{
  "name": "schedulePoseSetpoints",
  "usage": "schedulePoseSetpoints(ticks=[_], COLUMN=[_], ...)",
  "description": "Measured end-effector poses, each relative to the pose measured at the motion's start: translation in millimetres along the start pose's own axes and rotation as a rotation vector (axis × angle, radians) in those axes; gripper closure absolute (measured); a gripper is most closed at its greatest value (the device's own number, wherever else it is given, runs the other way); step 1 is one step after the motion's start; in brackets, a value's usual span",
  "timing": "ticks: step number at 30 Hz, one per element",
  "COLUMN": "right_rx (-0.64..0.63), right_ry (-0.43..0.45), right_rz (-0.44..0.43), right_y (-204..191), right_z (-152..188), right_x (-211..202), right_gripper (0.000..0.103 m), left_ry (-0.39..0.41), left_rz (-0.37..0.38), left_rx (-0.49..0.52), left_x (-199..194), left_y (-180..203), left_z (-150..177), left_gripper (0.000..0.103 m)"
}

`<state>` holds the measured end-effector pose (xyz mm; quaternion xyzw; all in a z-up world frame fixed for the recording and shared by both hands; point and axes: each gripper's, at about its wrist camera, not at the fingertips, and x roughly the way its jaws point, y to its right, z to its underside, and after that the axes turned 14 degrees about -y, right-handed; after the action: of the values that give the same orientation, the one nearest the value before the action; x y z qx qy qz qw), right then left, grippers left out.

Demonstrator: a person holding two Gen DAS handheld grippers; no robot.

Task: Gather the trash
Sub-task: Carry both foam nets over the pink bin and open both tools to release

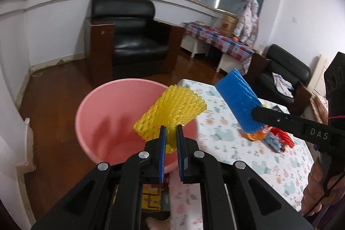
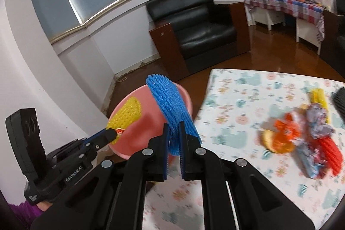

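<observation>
My left gripper (image 1: 171,129) is shut on a yellow foam net (image 1: 172,111) and holds it over the rim of the pink bucket (image 1: 103,113). My right gripper (image 2: 174,127) is shut on a blue foam net (image 2: 170,105), held near the table's left edge beside the bucket (image 2: 138,135). In the left wrist view the blue net (image 1: 239,100) hangs over the table. In the right wrist view the yellow net (image 2: 127,113) sits over the bucket's mouth. A pile of trash (image 2: 301,139) lies on the tablecloth: orange peel, crumpled wrappers, red and yellow nets.
The table has a patterned cloth (image 2: 248,100). The bucket stands on the wooden floor off the table's left side. A black armchair (image 1: 131,40) stands behind it. A side table with a checked cloth (image 1: 217,40) and another black chair (image 1: 284,72) are at the right.
</observation>
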<state>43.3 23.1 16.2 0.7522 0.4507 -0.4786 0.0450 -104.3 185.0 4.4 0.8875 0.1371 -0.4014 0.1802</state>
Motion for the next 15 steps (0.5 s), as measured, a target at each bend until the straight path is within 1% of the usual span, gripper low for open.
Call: schedulePoseSetpoints(ticks=[8,15], right_rx=[0.006,0.024], right_ry=[-0.084,-0.134], right_rz=[-0.053,-0.060], right_y=[-21,-24], right_z=[-16,-18], right_x=[49,80], right_gripper=[0.094,0.094], left_ry=[-0.034,-0.072], left_rz=[-0.048,-0.061], left_rx=[-0.051,-0.066], left_x=[10,28], left_y=[-30,-43], left_z=[2,0], left_gripper=[0.094,0.094])
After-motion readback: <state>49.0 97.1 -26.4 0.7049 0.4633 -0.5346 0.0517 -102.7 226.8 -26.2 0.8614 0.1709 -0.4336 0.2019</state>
